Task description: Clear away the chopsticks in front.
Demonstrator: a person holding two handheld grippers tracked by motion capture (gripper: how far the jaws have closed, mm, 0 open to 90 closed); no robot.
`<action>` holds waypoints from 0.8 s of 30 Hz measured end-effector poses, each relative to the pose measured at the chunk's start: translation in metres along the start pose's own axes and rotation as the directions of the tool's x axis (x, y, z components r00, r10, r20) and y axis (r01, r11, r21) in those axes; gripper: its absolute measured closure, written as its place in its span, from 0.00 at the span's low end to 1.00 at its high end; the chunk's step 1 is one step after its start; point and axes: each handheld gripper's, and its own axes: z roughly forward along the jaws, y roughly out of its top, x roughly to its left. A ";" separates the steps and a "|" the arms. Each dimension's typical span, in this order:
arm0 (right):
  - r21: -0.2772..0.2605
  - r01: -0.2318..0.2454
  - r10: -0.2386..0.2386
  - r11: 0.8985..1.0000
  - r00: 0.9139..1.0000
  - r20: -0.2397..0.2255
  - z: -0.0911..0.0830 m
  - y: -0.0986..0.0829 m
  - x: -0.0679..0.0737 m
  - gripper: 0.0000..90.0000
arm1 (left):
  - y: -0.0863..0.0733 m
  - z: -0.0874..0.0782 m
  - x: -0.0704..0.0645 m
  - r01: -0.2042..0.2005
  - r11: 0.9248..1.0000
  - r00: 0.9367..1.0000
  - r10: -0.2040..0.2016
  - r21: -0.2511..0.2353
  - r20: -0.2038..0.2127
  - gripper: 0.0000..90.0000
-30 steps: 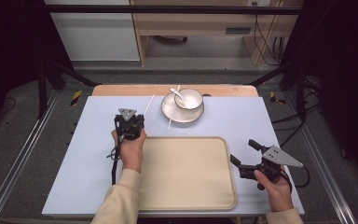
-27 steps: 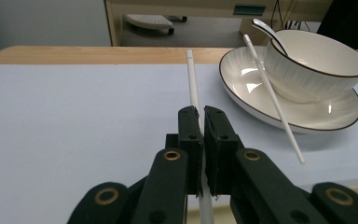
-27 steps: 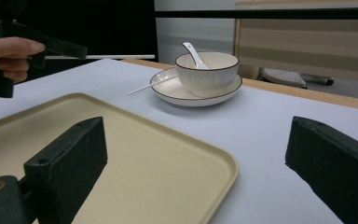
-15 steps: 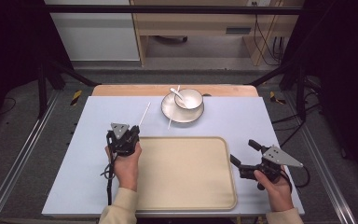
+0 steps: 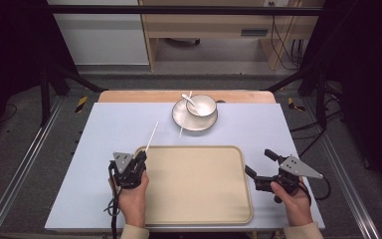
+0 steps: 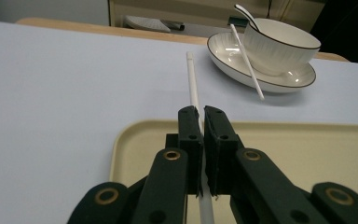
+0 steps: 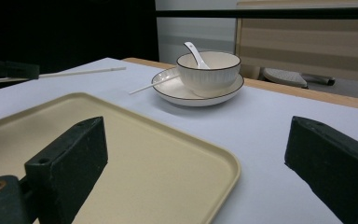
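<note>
My left gripper (image 5: 142, 158) is shut on a white chopstick (image 5: 152, 135) that juts forward past the tray's far left corner. In the left gripper view the chopstick (image 6: 192, 81) runs out from between the closed jaws (image 6: 200, 116). A second chopstick (image 5: 184, 119) leans on the plate (image 5: 179, 113), which carries a white bowl (image 5: 202, 105) with a spoon (image 5: 188, 98). My right gripper (image 5: 259, 163) stands open beside the right edge of the beige tray (image 5: 194, 189), nothing between its jaws (image 7: 198, 140).
The tray (image 7: 121, 149) lies bare on the pale blue table cover (image 5: 109, 124), near the front edge. A wooden strip (image 5: 129, 96) borders the far side. Metal rails run along both sides of the table.
My left gripper has drawn back from beside the plate toward the person, carrying the chopstick to the tray's far left corner. The right gripper has stayed put.
</note>
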 end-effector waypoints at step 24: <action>0.013 0.015 -0.015 1.000 1.000 -0.012 0.003 -0.001 0.004 0.07 | -0.061 -0.068 -0.005 0.012 1.000 0.997 -0.013 -0.010 -0.070 0.95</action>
